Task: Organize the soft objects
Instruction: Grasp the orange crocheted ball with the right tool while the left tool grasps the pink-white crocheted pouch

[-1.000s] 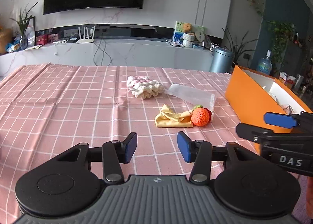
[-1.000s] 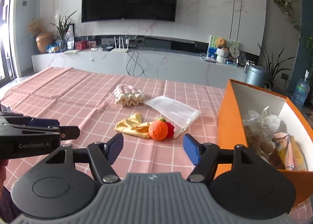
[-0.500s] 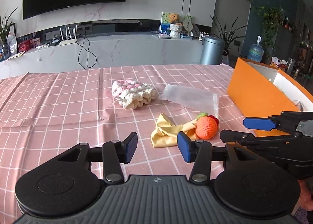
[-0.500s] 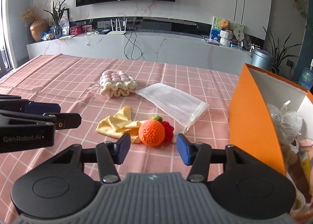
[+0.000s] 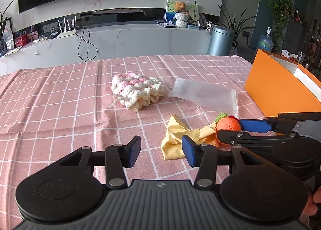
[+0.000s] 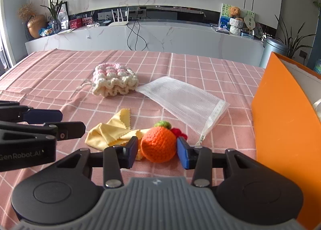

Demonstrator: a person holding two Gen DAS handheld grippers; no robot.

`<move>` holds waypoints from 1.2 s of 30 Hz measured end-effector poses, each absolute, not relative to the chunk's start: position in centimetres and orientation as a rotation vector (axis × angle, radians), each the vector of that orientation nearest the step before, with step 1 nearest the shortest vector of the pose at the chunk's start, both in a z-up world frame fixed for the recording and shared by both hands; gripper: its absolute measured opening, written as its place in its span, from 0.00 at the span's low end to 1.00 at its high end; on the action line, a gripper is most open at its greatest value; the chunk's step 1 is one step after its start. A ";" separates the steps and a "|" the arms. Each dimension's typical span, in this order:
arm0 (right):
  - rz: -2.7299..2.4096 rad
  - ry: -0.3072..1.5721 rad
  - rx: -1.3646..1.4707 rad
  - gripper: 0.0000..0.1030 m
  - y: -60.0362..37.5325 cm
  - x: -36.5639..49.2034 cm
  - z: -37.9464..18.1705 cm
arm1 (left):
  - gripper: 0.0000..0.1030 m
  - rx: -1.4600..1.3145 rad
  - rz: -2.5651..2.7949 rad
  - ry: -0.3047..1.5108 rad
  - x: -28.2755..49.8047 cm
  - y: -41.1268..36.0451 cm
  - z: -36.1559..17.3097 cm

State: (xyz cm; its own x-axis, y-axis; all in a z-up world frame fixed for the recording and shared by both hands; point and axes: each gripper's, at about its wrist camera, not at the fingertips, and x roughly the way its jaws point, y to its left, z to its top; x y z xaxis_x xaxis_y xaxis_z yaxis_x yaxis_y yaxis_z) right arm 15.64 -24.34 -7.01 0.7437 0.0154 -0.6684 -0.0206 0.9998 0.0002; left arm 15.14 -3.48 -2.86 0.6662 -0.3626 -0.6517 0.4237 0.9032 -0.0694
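A pink checked tablecloth [image 6: 50, 73] covers the table. At its right edge stands an orange box [image 6: 280, 119]. Toward the middle lies a flat white mesh bag [image 6: 182, 99], with a pink and cream crocheted pouch [image 6: 114, 81] touching its far corner. Nearer me, a crumpled yellow cloth [image 6: 108, 133] lies on the table, and a crocheted orange ball [image 6: 158, 143] rests against it. My right gripper [image 6: 157, 150] brackets the ball, fingers spread either side; I cannot tell whether they touch it. My left gripper [image 5: 160, 150] hovers spread and empty just left of the cloth.
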 end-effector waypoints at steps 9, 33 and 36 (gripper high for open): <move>0.000 0.719 0.015 0.39 -25.1 15.4 -6.6 | 0.54 0.115 -0.440 0.705 15.7 -3.6 -2.7; -0.013 0.632 0.017 0.39 -22.9 22.2 -6.4 | 0.77 -0.139 -0.262 0.755 27.4 -2.7 -4.2; -0.014 0.651 0.024 0.39 -23.0 22.8 -7.0 | 0.76 -0.168 -0.255 0.766 27.7 -2.6 -4.8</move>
